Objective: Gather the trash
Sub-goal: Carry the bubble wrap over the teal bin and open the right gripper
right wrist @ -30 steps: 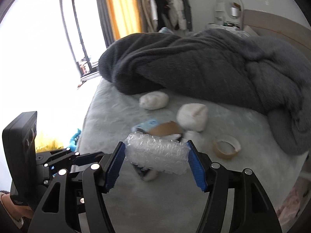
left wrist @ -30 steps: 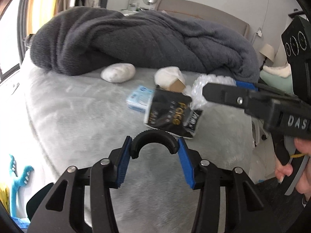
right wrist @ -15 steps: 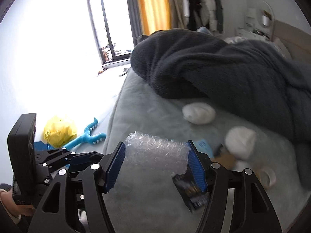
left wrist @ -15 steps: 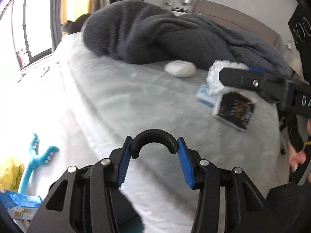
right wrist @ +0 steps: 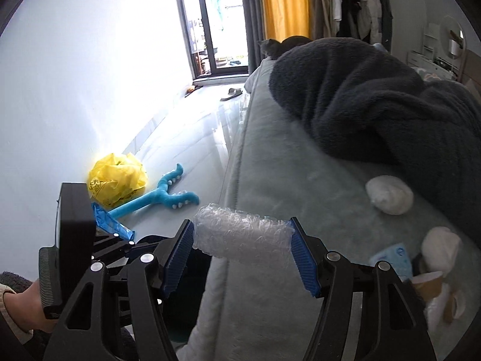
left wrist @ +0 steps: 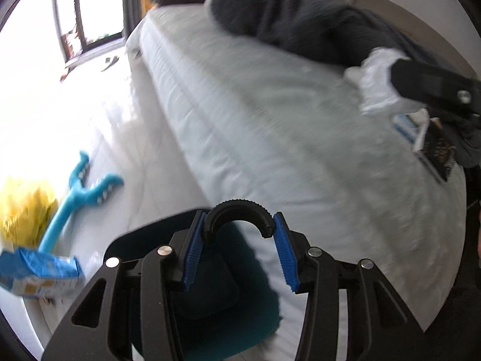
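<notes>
While clamped crosswise, bubble wrap (right wrist: pixel 243 234) spans right gripper (right wrist: pixel 242 254) fingers (right wrist: pixel 303 255).

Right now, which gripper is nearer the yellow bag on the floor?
Left. The left gripper hangs off the bed's edge toward the yellow bag; the right gripper, holding bubble wrap, sits farther over the bed.

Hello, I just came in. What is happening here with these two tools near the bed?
A person is collecting trash from a bed. The right hand-held gripper is shut on a roll of bubble wrap. The left hand-held gripper is shut on a black curved piece, above a dark bin beside the bed. More trash lies on the bed: white wads, a blue packet and a paper cup.
</notes>
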